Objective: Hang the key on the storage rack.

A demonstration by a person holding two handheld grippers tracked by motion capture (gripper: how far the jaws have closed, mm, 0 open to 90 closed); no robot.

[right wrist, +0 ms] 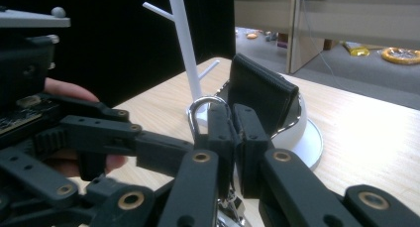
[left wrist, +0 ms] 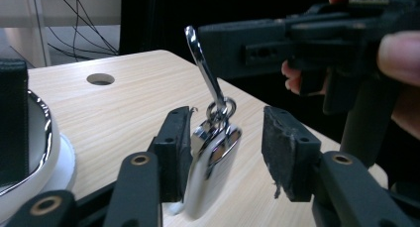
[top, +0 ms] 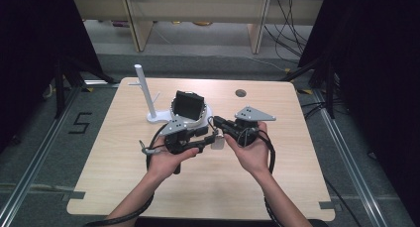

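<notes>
light: even, overhead, tabletop [top: 148, 182] bright | surroundings: dark | shadows: soft | blur: near jaws, keychain [left wrist: 210, 157] glare

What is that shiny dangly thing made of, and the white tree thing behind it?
The keychain tag looks like polished metal: it mirrors light, as do its ring and silver clip. The white tree stand looks like matte plastic, plain and even white with no shine, though painted metal can't be ruled out.

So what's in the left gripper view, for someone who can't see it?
A shiny metal keyring tag hangs by its hook from the right tool, dangling between the left tool's open black pads above a wooden table.
</notes>
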